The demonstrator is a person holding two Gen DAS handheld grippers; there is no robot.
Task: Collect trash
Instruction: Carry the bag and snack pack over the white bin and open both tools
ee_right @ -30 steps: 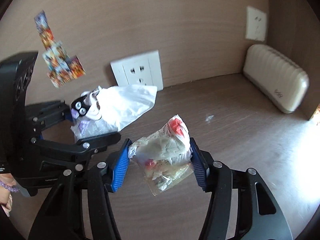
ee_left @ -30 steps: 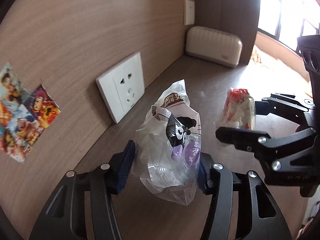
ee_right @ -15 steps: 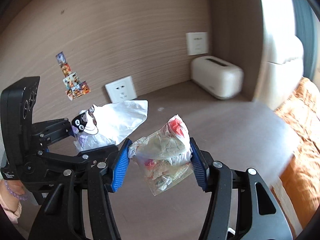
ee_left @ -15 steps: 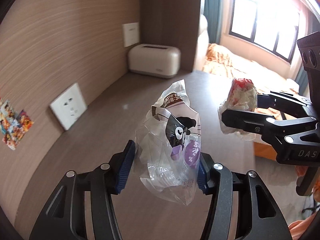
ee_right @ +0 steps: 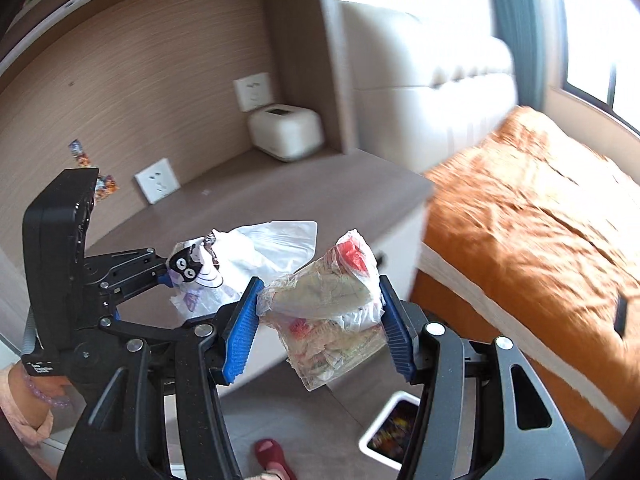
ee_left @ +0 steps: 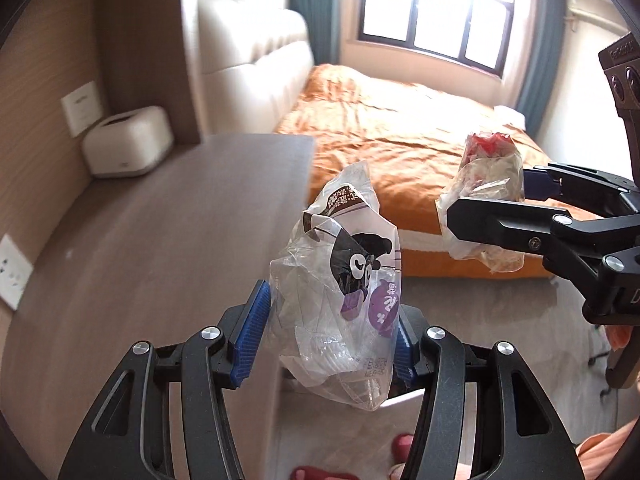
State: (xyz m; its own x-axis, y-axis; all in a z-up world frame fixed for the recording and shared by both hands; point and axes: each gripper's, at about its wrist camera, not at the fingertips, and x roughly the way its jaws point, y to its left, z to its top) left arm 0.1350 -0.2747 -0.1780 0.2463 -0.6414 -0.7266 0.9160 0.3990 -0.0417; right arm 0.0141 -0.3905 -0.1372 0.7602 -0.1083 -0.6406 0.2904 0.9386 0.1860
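Left gripper (ee_left: pixel 328 340) and right gripper (ee_right: pixel 316 324) — black linkage frames, silver screw heads behind the jaws, ribbed blue pads (ee_right: pixel 240 328) lining them. Person: purple bead bracelet (ee_right: pixel 40 394), pink sleeve (ee_right: pixel 20 412), red slipper (ee_right: pixel 272 456) below the jaws.

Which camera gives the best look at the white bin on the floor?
The right wrist view. The white bin sits low on the floor beside the orange bed, with its rim and colourful contents visible. The left wrist view shows only a white sliver behind the cartoon wrapper, too hidden to identify.
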